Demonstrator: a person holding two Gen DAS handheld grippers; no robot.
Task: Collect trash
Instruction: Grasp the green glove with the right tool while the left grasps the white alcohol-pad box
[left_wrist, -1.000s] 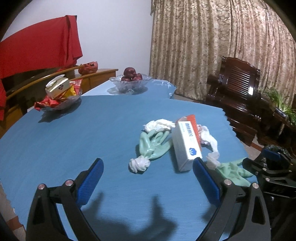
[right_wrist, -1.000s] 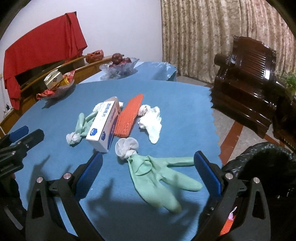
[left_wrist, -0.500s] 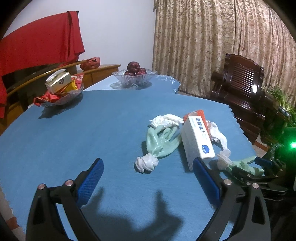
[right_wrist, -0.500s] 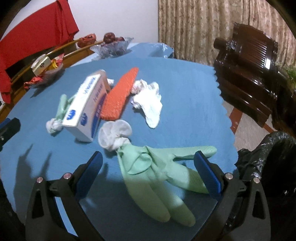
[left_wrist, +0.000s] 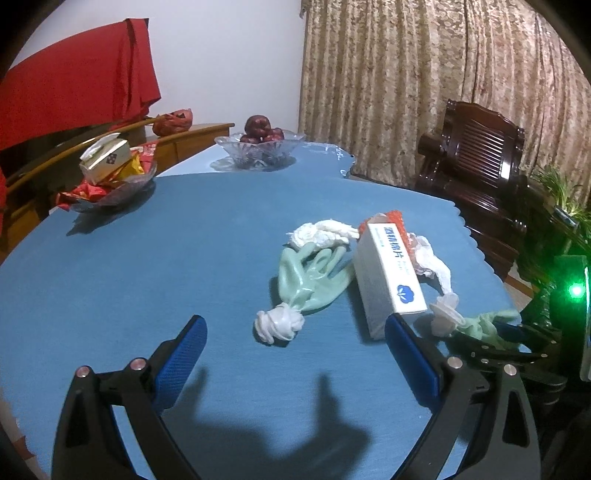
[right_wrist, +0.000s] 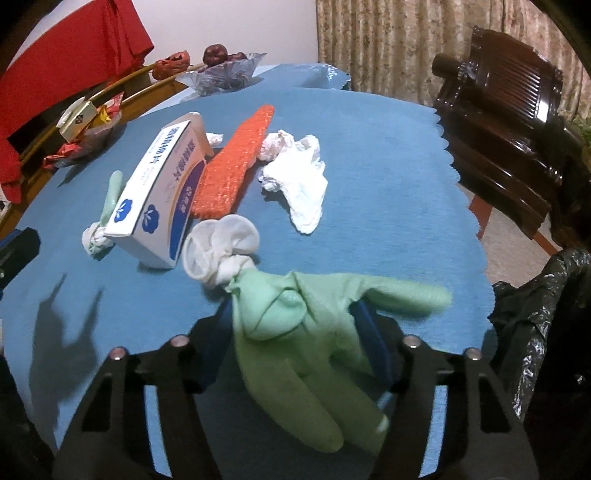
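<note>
Since prev frame the right gripper (right_wrist: 295, 332) has dropped onto the near green glove (right_wrist: 295, 332) and its jaws have just been closing; they now pinch the glove's palm, glove at table edge w/ white cuff twd the box (right_wrist: 162, 199). Orange strip (right_wrist: 236, 166) and white tissue (right_wrist: 303, 188) lie beyond. Second glove (left_wrist: 310, 277) left of box. Left gripper (left_wrist: 295, 354) spread wide, nothing in it, over blue table (left_wrist: 147, 258). Black bag (right_wrist: 539, 306) at right.

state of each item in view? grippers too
Left gripper: open, empty.
Right gripper: jaws just been closing, pale green rubber glove between them.
Second pale green rubber glove: flat on table.
White-and-blue cardboard box: closed, on its side.
Black trash bag: open.
</note>
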